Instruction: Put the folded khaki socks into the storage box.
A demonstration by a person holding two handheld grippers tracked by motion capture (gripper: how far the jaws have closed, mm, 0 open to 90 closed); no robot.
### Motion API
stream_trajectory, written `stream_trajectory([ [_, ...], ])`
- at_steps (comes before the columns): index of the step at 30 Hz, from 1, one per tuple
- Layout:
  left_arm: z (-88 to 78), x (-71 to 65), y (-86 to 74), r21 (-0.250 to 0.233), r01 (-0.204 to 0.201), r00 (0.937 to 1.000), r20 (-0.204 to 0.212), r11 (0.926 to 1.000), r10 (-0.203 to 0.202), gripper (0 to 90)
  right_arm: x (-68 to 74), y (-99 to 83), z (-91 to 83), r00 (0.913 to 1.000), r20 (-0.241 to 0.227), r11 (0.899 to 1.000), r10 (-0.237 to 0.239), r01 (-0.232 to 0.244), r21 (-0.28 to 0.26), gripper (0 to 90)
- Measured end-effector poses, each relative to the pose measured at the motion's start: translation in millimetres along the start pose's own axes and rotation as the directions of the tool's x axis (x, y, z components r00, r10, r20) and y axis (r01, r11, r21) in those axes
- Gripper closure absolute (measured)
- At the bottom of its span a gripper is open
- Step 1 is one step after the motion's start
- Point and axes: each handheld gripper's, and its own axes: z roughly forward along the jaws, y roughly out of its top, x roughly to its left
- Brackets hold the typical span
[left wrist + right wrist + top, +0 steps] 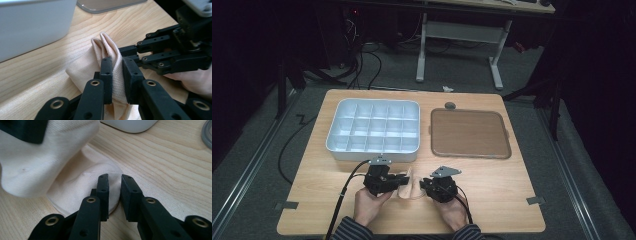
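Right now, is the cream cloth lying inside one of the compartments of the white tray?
No: the cream cloth lies on the wooden table in front of the white tray, between the two grippers.

Your cloth (408,186) lies on the tabletop (512,185), before the compartment box (374,131); the tray (470,133) sits right of that box.

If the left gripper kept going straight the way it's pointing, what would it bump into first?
Probably the right gripper. The left gripper is shut on the cream cloth, and the right one faces it just beyond, though the gap is hard to judge.
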Motion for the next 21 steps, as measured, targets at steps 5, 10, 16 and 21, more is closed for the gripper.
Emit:
stream_trajectory([
  [5,8.0,1.6,-0.6,0.023,0.004,1.0000,-0.007,0.9997,-0.004,78.2,0.0,-0.1,0.0,1.0000,0.000,1.000,-0.003,0.003,0.000,77.4],
  [10,13.6,2.4,-0.9,0.032,0.010,0.9999,-0.005,0.9995,-0.010,77.1,-0.1,-0.1,-0.1,1.0000,-0.001,1.000,-0.004,0.004,0.002,77.4],
  [16,16.8,2.0,-0.7,0.032,0.010,0.9999,-0.001,0.9994,-0.010,75.8,-0.1,-0.2,-0.1,1.0000,-0.001,1.000,-0.004,0.004,0.002,77.4],
  [21,20.2,1.5,-1.3,0.042,-0.003,0.9999,-0.011,0.9991,0.004,71.2,-0.4,-0.2,0.1,1.0000,-0.002,1.000,-0.003,0.003,0.000,77.3],
])
